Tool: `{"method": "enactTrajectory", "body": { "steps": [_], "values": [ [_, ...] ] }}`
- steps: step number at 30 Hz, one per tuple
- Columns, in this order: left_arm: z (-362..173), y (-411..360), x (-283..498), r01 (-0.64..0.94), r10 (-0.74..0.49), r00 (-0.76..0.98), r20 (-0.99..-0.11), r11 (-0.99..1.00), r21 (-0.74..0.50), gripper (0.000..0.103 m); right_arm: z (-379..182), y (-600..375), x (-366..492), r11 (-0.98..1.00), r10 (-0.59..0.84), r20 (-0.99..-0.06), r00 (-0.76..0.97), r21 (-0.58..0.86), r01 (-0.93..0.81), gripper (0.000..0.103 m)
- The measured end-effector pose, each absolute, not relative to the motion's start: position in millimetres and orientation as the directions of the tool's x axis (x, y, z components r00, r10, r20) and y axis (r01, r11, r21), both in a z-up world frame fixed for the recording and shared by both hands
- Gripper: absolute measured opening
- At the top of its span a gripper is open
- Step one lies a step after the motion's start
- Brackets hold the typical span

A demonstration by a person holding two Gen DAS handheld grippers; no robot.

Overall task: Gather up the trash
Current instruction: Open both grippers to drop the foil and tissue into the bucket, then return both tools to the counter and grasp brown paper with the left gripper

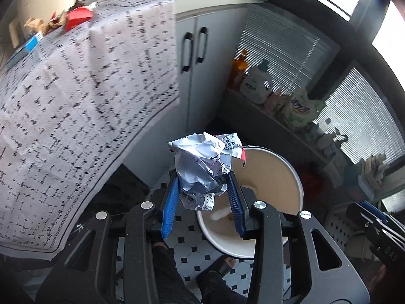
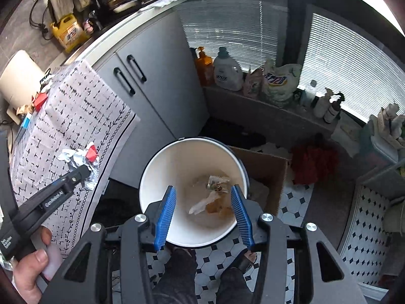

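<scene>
My left gripper [image 1: 202, 185] is shut on a crumpled white paper wrapper [image 1: 202, 162] with printed text and a red corner, held in the air beside the rim of the white trash bin [image 1: 293, 174]. The right wrist view shows that wrapper [image 2: 78, 159] in the left gripper [image 2: 87, 174] over the table's edge, left of the bin. My right gripper [image 2: 203, 197] is open and empty, directly above the bin [image 2: 157, 177], which holds several scraps of trash [image 2: 215, 197]. More trash, red [image 1: 78, 16] and brown pieces, lies on the far end of the table.
A table with a patterned grey cloth [image 1: 76, 88] stands left of the bin. A grey cabinet [image 2: 162, 81] is behind it. A ledge holds detergent bottles [image 2: 227, 71] under blinds. A cardboard box [image 2: 263, 167] sits behind the bin on the tiled floor [image 2: 296, 202].
</scene>
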State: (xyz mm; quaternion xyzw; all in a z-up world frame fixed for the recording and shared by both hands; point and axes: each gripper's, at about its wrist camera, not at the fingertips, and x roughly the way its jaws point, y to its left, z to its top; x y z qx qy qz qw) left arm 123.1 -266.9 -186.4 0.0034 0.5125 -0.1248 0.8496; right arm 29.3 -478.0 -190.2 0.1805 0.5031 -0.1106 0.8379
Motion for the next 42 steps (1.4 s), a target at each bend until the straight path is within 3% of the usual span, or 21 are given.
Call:
{"method": "enactTrajectory", "body": {
  "steps": [7,12,17,22,27,32,42],
  "values": [
    [-192,-305,113,0.292,-0.291,0.386,-0.875,0.939,-0.183,0.041,-181,-501,10,0.896,-0.044,-0.88,0.474,0.175,0.407,0.045],
    [-192,-321,109,0.315,-0.331,0.361,-0.872,0.923,-0.221,0.06,-175,-517,-4,0.882,-0.074,-0.875,0.478,0.166,0.442,0.05],
    [-180,-320,108,0.309,-0.337,0.387,-0.858,0.924,-0.223,0.072,-169,-520,-6,0.881,-0.073,-0.867,0.494,0.176,0.439,0.051],
    [-164,-307,111,0.276,-0.307,0.432,-0.848,0.94,-0.2,0.075,-159,-514,0,0.889,-0.058,-0.852,0.521,0.194,0.415,0.051],
    [-143,-287,115,0.232,-0.269,0.489,-0.83,0.957,-0.173,0.088,-143,-503,10,0.901,-0.037,-0.831,0.555,0.213,0.379,0.062],
    [-119,-259,123,0.176,-0.226,0.545,-0.807,0.972,-0.154,0.092,-126,-483,27,0.915,-0.007,-0.806,0.592,0.234,0.329,0.068],
    [-80,-197,145,0.067,-0.139,0.625,-0.768,0.99,-0.125,0.097,-93,-432,71,0.939,0.038,-0.756,0.654,0.251,0.236,0.091]
  ]
}}
